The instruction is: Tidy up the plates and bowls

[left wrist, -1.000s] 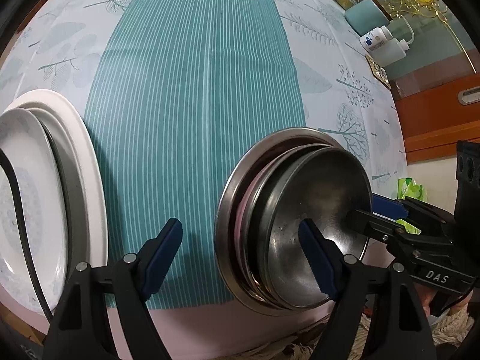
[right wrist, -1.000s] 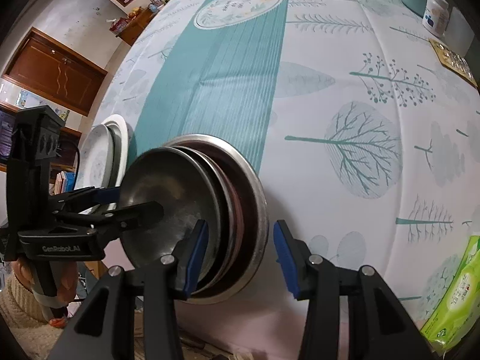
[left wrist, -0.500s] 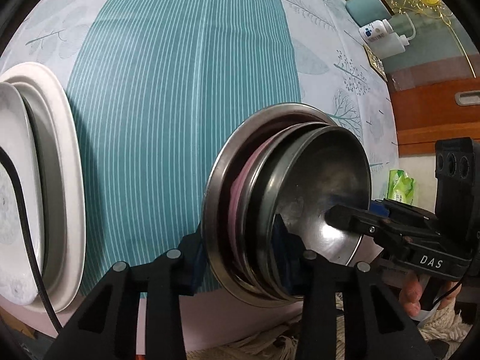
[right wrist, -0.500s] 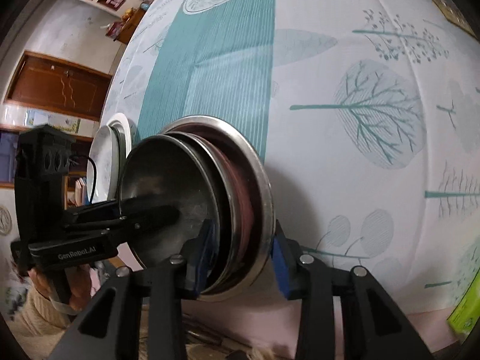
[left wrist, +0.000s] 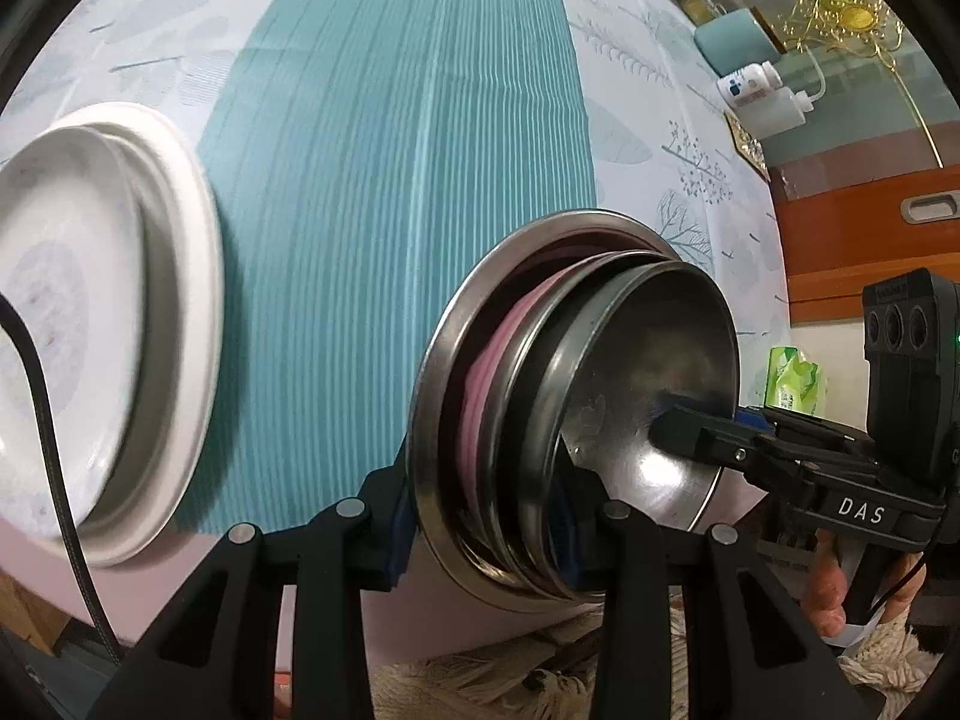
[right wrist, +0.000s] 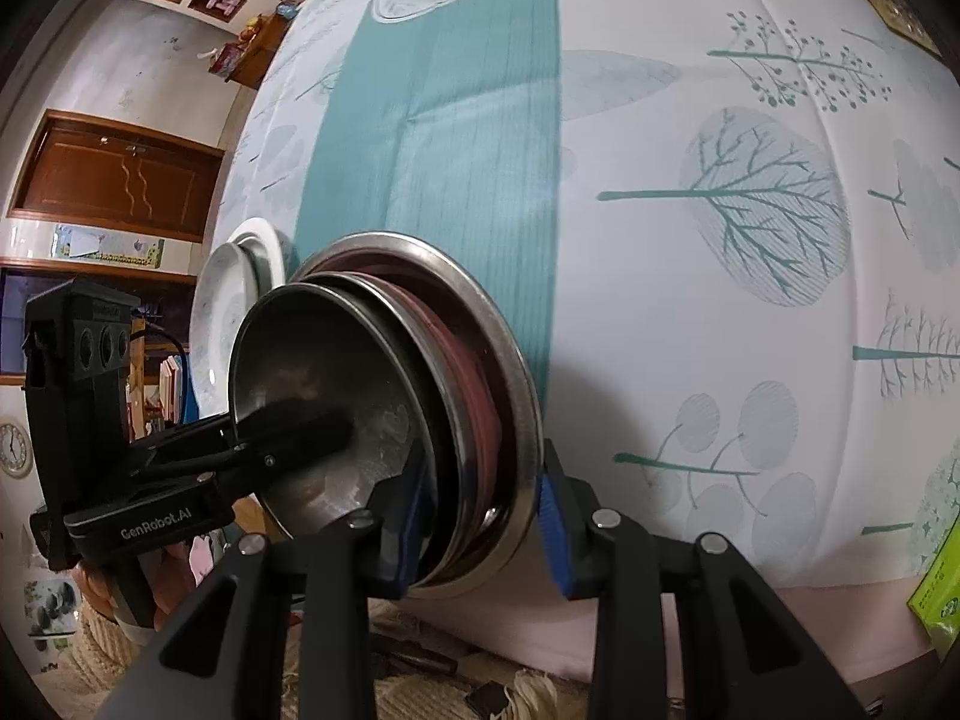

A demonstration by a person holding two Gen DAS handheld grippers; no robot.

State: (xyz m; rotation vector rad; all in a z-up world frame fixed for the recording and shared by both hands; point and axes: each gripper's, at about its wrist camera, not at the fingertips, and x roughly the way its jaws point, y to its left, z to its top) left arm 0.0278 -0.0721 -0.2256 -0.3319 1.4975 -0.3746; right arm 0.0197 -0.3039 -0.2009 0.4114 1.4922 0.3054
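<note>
Because the stack of metal bowls (left wrist: pixel 576 396) at the table's (right wrist: pixel 690 90) near edge is stiff, slick and probably heavy, both claws clamp opposite rims: the left gripper (left wrist: pixel 480 516) grips one side, while the right gripper (right wrist: pixel 480 516) is closing its jaws on the other.

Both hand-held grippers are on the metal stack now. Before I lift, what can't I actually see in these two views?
- Stack of metal dishes: how many are nested; rims overlap in both views.
- Pink dish: only an edge shows between metal rims.
- Left hand-held gripper: pad contact hidden by the rims.
- Right hand-held gripper: likewise.
- White plates: blurred, cut off at the left edge.
</note>
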